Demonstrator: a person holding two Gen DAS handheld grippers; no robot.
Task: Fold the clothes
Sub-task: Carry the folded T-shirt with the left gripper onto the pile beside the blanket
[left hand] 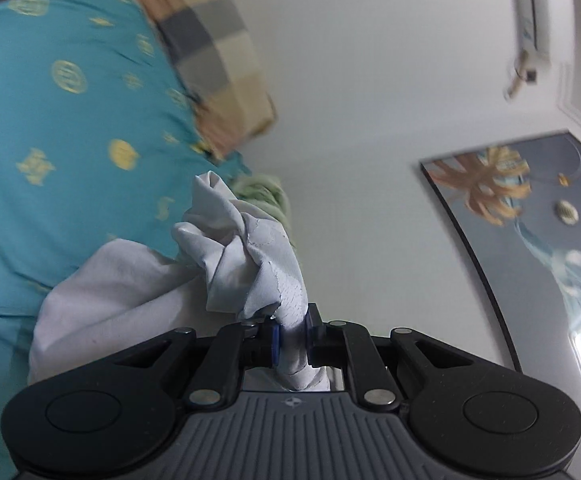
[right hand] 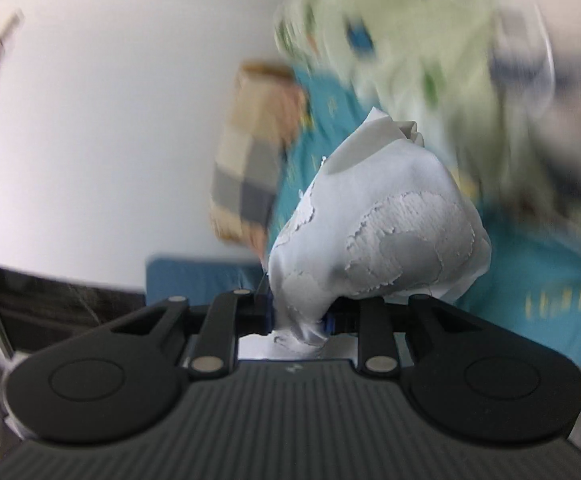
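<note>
Here both tools pinch bunched white garment edges.

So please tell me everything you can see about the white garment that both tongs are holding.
The white garment is thin, pale cloth, heavily crumpled and bunched, with a cracked, peeling print or coating on its surface. It is lifted off any surface: the left tongs pinch one twisted bunch between blue pads, and the right tongs pinch another. A looser part droops to the lower left in the left wrist view. Behind it lie a teal patterned bedspread and a checked pillow; whether it touches them is unclear.
</note>
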